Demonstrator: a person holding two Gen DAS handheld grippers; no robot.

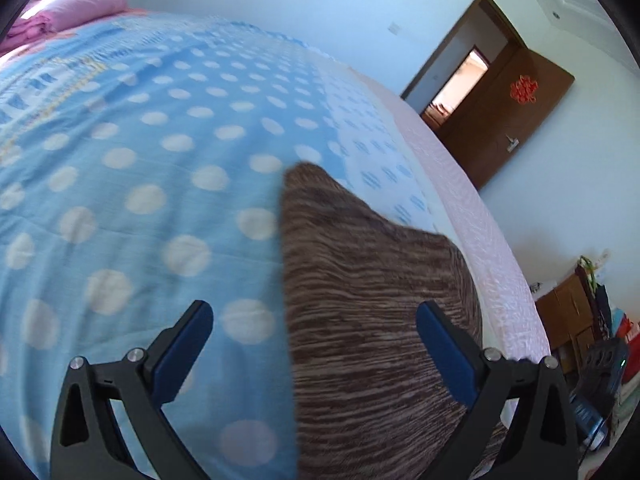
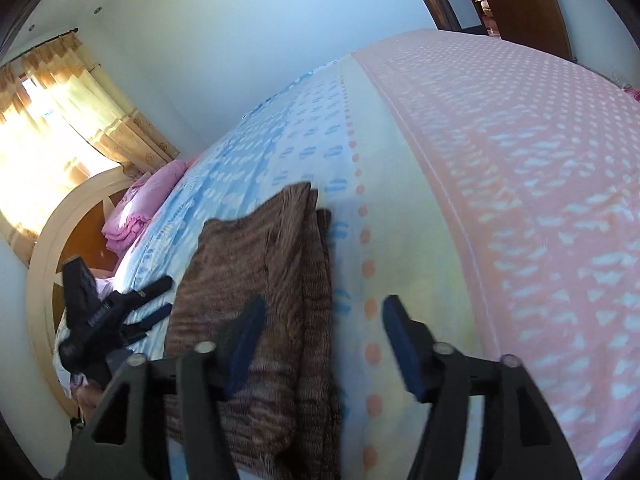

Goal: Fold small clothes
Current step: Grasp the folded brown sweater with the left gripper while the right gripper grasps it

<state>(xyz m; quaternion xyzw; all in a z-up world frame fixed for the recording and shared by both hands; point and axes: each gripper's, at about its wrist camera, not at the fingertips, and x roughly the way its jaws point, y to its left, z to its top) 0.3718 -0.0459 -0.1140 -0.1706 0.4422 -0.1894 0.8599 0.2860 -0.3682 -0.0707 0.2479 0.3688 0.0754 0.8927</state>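
On the bed (image 1: 120, 200), the brown garment (image 2: 256, 288) lies lengthwise between both empty, wide-open grippers, left (image 1: 314, 344) and right (image 2: 322, 340), its edges within reach.

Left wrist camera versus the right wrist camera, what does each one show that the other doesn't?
Only the left wrist view shows the red ornament on the brown door and the cluttered wooden cabinet beside the bed.

Only the right wrist view shows the curtained window, the curved headboard, and the left gripper seen from outside, beside the brown garment.

Both show the brown garment lying on the blue dotted bedspread, the pink folded bedding at the head of the bed, and open fingers with nothing between them.
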